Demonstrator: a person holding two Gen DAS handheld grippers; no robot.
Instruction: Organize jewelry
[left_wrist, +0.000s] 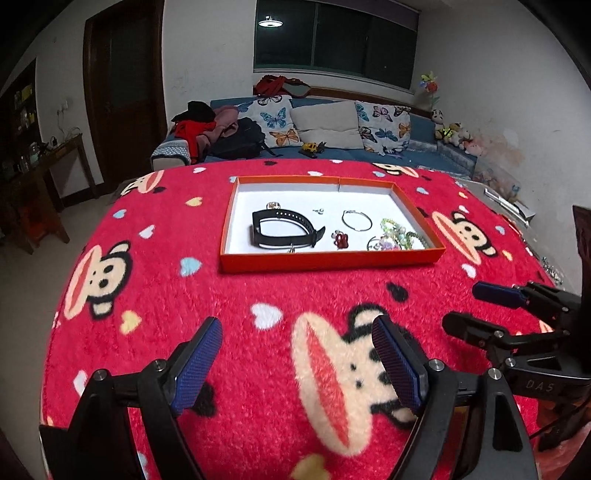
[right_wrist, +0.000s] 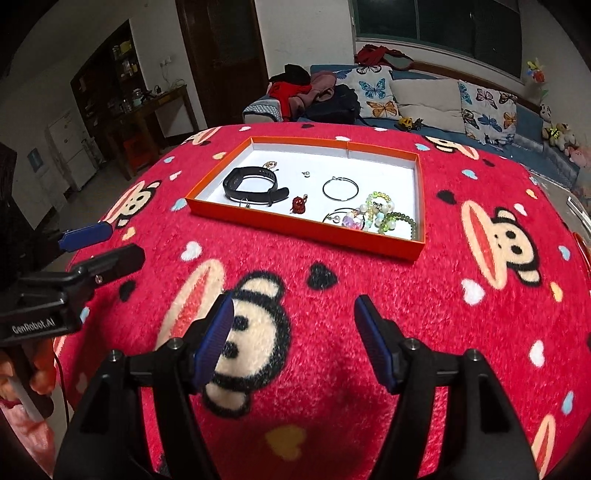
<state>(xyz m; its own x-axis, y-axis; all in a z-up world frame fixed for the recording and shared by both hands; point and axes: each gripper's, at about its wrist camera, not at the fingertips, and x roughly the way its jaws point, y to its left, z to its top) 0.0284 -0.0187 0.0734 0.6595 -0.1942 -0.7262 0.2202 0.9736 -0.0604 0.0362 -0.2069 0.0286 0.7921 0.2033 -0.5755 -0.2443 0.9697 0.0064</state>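
An orange tray with a white floor sits on the red monkey-print blanket. In it lie a black wristband, a silver bangle, a small red charm, green and white bead bracelets, a small stud and a ring. My left gripper is open and empty, well short of the tray. My right gripper is open and empty beside it.
The blanket covers a round table that drops off at the edges. A sofa with butterfly cushions, clothes and toys stands behind. A wooden side table and a dark door are at the left.
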